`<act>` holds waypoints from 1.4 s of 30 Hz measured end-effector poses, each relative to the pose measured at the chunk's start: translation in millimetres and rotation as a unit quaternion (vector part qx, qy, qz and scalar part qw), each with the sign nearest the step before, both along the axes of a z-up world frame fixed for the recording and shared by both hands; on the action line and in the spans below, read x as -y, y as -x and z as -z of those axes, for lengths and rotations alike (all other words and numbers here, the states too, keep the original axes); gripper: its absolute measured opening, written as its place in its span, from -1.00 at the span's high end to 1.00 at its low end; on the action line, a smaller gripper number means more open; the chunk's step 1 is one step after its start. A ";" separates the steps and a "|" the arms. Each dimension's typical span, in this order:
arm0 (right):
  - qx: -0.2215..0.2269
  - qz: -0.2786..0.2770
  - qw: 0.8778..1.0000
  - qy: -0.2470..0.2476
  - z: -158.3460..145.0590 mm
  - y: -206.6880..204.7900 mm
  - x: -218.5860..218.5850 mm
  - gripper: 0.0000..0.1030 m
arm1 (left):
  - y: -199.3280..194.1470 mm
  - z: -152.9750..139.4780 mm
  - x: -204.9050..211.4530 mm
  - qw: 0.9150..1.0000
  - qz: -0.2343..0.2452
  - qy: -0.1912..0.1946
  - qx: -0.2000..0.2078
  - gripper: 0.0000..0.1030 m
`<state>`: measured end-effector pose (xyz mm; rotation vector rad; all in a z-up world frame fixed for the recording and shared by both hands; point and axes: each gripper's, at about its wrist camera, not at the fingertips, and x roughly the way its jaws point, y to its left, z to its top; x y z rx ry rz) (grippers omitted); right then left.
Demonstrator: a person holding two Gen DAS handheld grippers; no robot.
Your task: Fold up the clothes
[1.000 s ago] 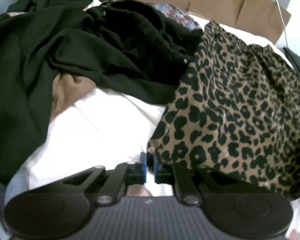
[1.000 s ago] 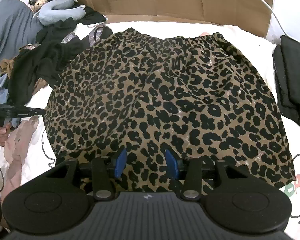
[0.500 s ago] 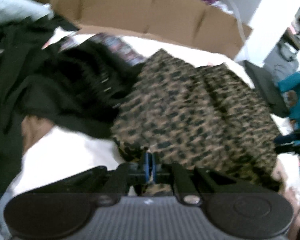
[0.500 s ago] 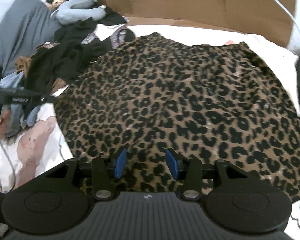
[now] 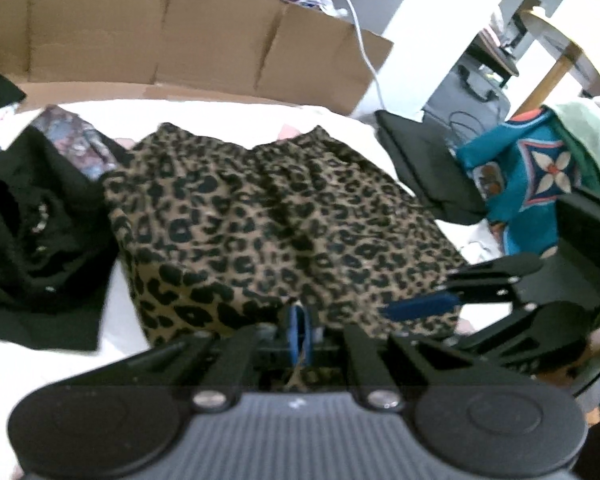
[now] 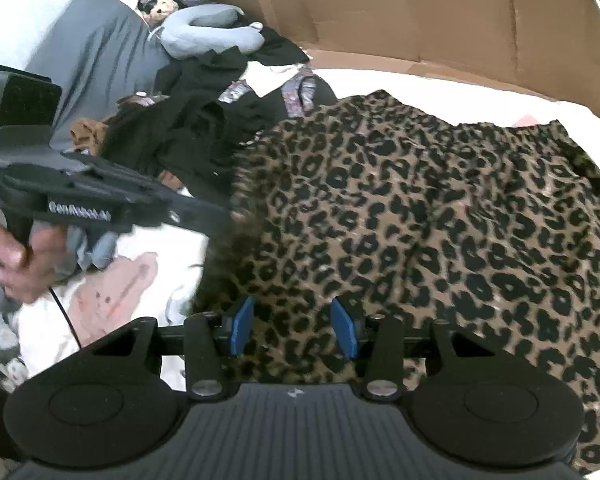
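Left wrist view: we see the left gripper [image 5: 299, 336] with its blue fingers [image 5: 293, 334] pressed together on the near hem of the leopard-print skirt [image 5: 276, 228], a thin fold of the fabric pinched between the pads. The skirt lies spread on the white bed sheet [image 5: 112, 316], its gathered waistband toward the cardboard wall [image 5: 172, 44] at the far side. A heap of black clothes [image 5: 32, 236] lies just beside the skirt's left edge. To the right, the right gripper [image 5: 428, 306] enters the picture over the skirt's near right corner, one blue pad showing; beyond it lie a folded black garment [image 5: 424, 168] and a teal patterned cloth [image 5: 528, 184].

Right wrist view: we see the right gripper [image 6: 294, 330] with its fingers [image 6: 240, 324] standing apart, about half open, above the skirt [image 6: 420, 220]; leopard fabric fills the gap behind them, but the pads do not press on it (whether either pad brushes the cloth, we cannot tell). At left, a hand [image 6: 16, 260] grips the handle of the left gripper [image 6: 216, 216], whose tip meets the skirt's left edge, where the fabric is raised and blurred. Behind lie the black clothes [image 6: 204, 128], a grey pillow [image 6: 96, 52] and a pale blue neck cushion [image 6: 208, 32] with a small plush toy [image 6: 158, 6] beside it.
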<state>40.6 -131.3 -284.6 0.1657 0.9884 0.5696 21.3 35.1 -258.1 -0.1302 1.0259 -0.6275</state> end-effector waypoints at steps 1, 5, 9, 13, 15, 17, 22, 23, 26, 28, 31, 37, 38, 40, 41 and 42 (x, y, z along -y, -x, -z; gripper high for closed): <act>0.001 0.000 1.000 -0.007 -1.9 -1.5 -1.7 0.03 | -0.3 -0.5 2.9 1.000 0.000 0.006 -0.004 0.93; 0.012 0.002 1.000 -0.013 -7.6 -6.0 -10.1 0.03 | -0.9 -2.7 12.3 0.999 -0.002 0.043 -0.026 0.93; 0.016 0.004 1.000 -0.020 -7.3 -6.0 -17.1 0.03 | -0.6 -4.1 21.7 0.997 0.000 0.072 -0.040 0.93; 0.016 0.014 1.000 -0.016 -2.5 -4.9 -20.9 0.03 | 3.3 -4.4 29.3 0.995 0.004 0.094 -0.045 0.93; 0.014 0.018 1.000 -0.017 0.9 -5.8 -21.5 0.12 | 4.4 -1.9 31.4 0.993 0.004 0.102 -0.055 0.93; 0.012 0.021 1.000 -0.018 4.1 -7.2 -22.7 0.36 | 5.3 0.3 32.8 0.992 0.002 0.111 -0.060 0.93; 0.009 0.035 0.999 -0.006 10.3 -9.9 -14.6 0.95 | 3.1 -1.8 29.0 0.992 -0.010 0.118 -0.053 0.92; 0.008 0.038 0.999 -0.003 11.2 -10.3 -11.3 0.96 | 2.2 -3.7 27.3 0.991 -0.013 0.121 -0.049 0.92; 0.004 0.049 0.999 0.004 13.2 -11.7 -0.2 0.96 | 1.7 -14.3 16.6 0.991 -0.041 0.125 -0.017 0.76; 0.002 0.064 0.998 0.004 11.4 -12.7 12.8 0.97 | 0.7 -16.2 12.8 0.992 -0.050 0.118 -0.005 0.75; -0.002 0.086 0.996 0.007 6.9 -12.6 32.5 0.97 | -1.2 -8.2 12.2 0.994 -0.058 0.094 -0.011 0.75; -0.002 0.118 0.993 0.018 -4.9 -4.0 67.9 0.97 | 2.6 6.4 24.0 0.997 -0.041 0.051 -0.027 0.75; 0.002 0.128 0.992 0.015 -5.6 -2.1 75.1 0.97 | 2.9 8.5 25.2 0.998 -0.040 0.041 -0.029 0.75; 0.003 0.158 0.987 0.009 0.0 -1.3 91.5 0.97 | 5.2 12.9 24.3 0.999 -0.039 0.024 -0.030 0.75; -0.002 0.177 0.984 0.008 5.6 -2.2 100.5 0.97 | 6.8 15.3 22.5 0.999 -0.039 0.016 -0.030 0.75; -0.007 0.192 0.981 0.008 10.8 -3.3 108.7 0.97 | 7.6 18.7 20.9 0.999 -0.041 0.010 -0.035 0.75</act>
